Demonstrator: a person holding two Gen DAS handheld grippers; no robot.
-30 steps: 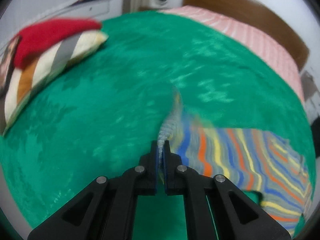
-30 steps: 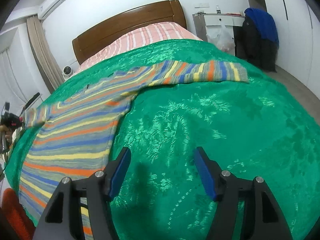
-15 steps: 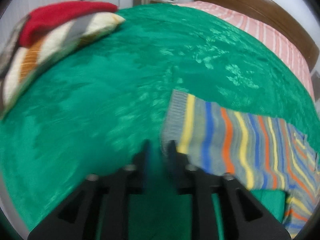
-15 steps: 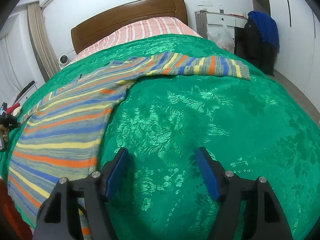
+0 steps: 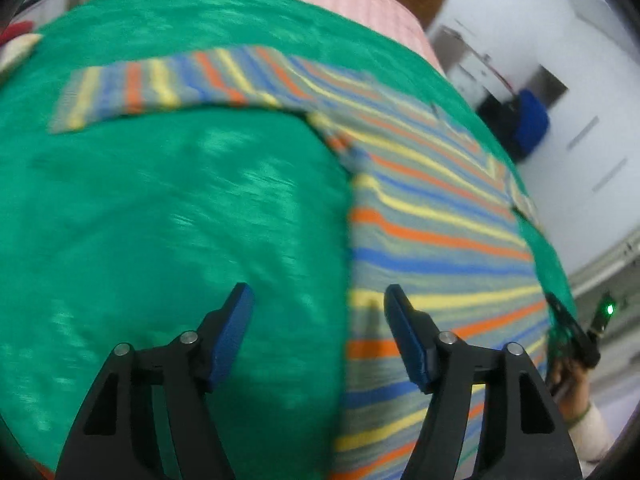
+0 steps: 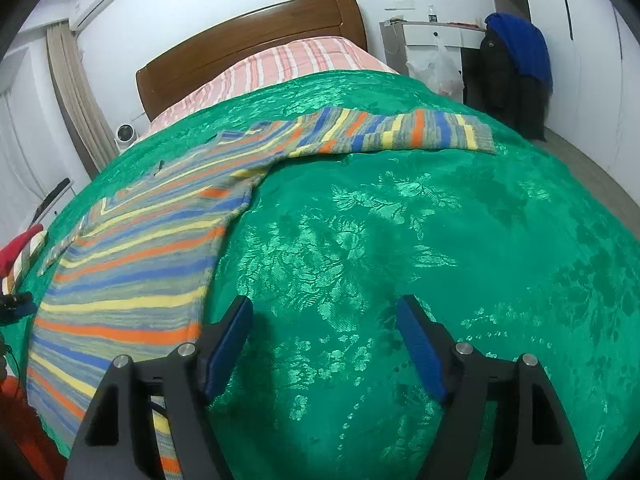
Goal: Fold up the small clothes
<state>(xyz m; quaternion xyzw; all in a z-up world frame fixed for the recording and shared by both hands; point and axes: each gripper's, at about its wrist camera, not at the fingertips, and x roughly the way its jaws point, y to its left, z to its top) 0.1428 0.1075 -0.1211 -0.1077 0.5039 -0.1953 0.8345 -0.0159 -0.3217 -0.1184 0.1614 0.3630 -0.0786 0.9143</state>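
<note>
On the bed point(image 6: 500, 240), which has a shiny green cover, a striped sweater point(image 6: 132, 264) lies flat with both sleeves stretched out to the sides. Over the cover hangs the left gripper point(image 5: 318, 320), and its fingers are spreading wider with nothing between them; the sweater's side edge runs just under the gap. Beside the sweater's other side hangs the right gripper point(image 6: 324, 332), and its fingers are opening too and hold nothing but air above the green cover. Folding has not begun yet, I think, so a few things could go wrong. That green cover looks slippery, so the sweater might slide when one side is pulled. Fingers that go down too deep could pinch the cover along with the knit, and the cover would lift up too. If only the top layer gets grabbed, the fold could come out lumpy. One long sleeve point(image 6: 420, 132) could also flop or twist while it is carried across.
</note>
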